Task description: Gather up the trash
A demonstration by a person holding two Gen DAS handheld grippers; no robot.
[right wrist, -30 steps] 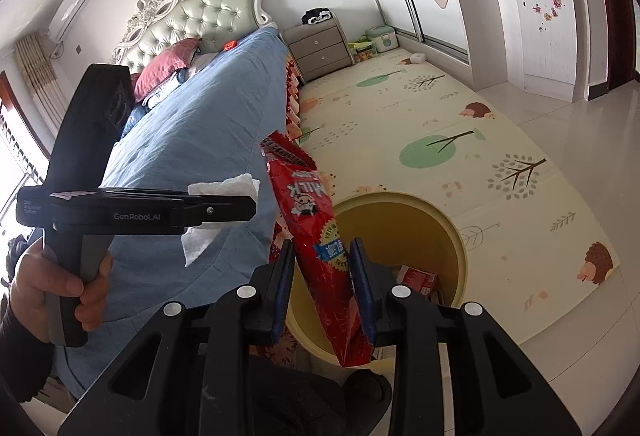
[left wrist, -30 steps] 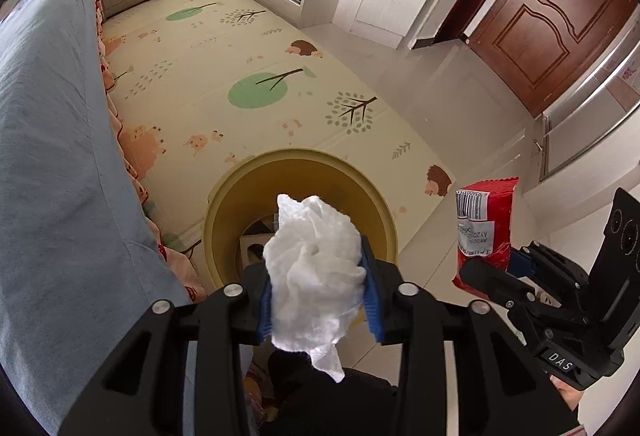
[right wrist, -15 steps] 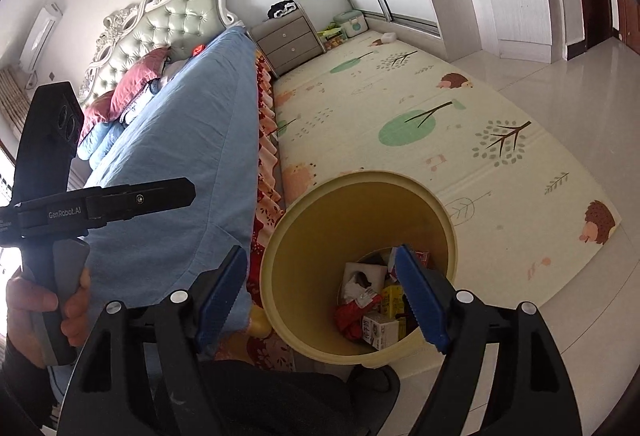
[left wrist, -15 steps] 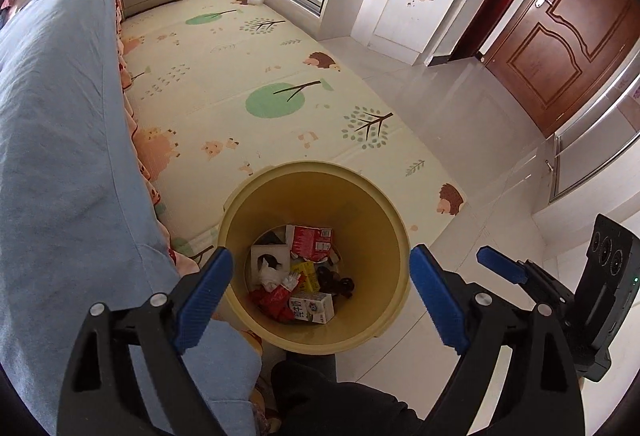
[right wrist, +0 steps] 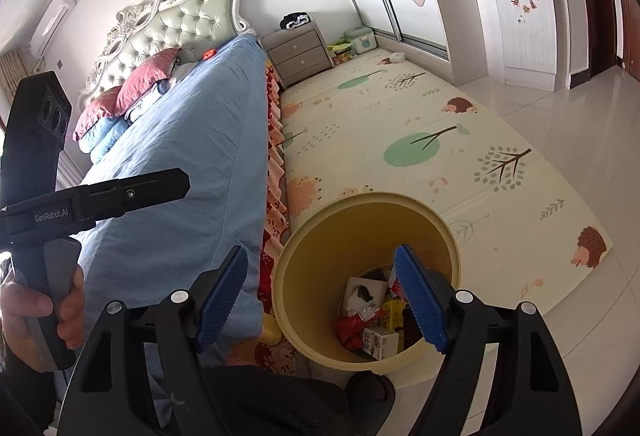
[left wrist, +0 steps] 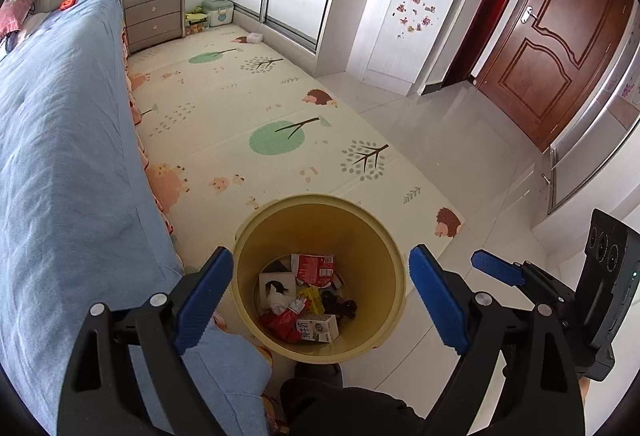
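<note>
The left gripper (left wrist: pixel 320 300) hangs above the yellow bin (left wrist: pixel 384 236), its blue-padded jaws spread wide and empty. The right gripper (right wrist: pixel 322 302) is above the same bin (right wrist: pixel 448 236), jaws also wide apart and holding nothing. Down inside the bin lies the trash (left wrist: pixel 306 306): a red wrapper, a white milk carton, crumpled tissue and a red carton. Just left of the bin runs the blue bed (left wrist: pixel 60 155). Beyond the bin spreads the patterned play mat (left wrist: pixel 248 107), and farther still stands a grey nightstand (left wrist: pixel 154 15).
</note>
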